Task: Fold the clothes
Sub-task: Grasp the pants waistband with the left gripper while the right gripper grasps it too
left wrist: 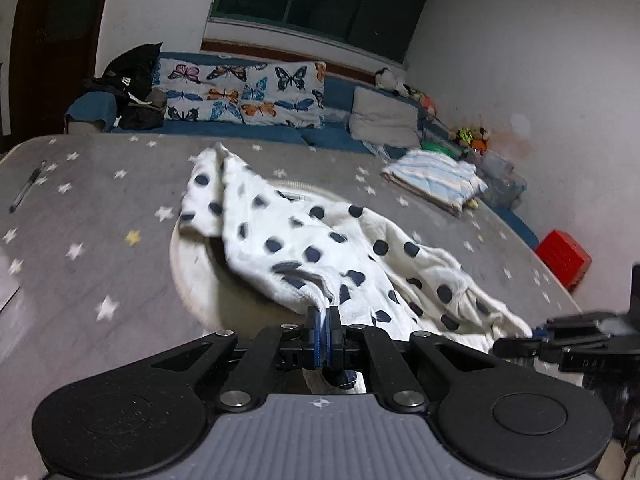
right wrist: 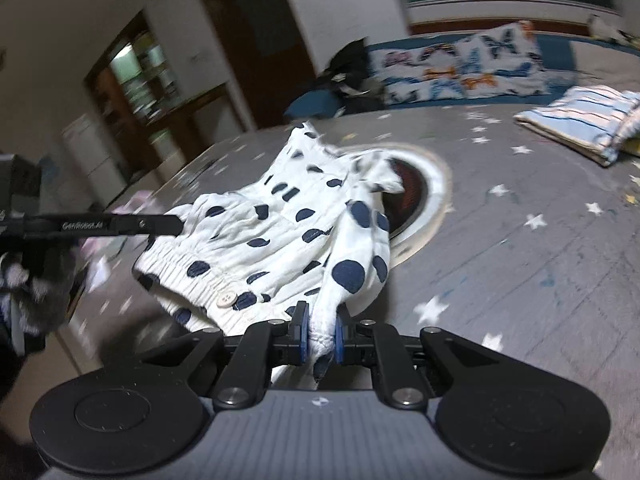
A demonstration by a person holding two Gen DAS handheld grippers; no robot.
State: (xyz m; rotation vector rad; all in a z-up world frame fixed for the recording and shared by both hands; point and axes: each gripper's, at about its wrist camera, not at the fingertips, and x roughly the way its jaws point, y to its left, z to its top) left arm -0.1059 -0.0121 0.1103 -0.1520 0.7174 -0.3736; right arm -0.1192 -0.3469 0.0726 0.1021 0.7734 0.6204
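Observation:
A white garment with dark blue polka dots (left wrist: 304,248) lies crumpled across a grey star-patterned table (left wrist: 100,216), partly covering a round white-rimmed opening (left wrist: 188,276). My left gripper (left wrist: 323,316) is shut on a near edge of the garment. In the right wrist view the same polka-dot garment (right wrist: 280,232) shows its elastic waistband and a white button. My right gripper (right wrist: 322,320) is shut on a bunched fold of it. The left gripper (right wrist: 172,226) reaches in from the left and meets the waistband corner. The right gripper (left wrist: 516,344) appears at the right edge of the left wrist view.
A folded blue-and-white striped cloth (left wrist: 436,178) rests at the table's far right, also the striped cloth (right wrist: 580,120). A pen (left wrist: 26,192) lies at the far left. Behind the table are a blue sofa with a butterfly pillow (left wrist: 240,92) and a red box (left wrist: 564,258).

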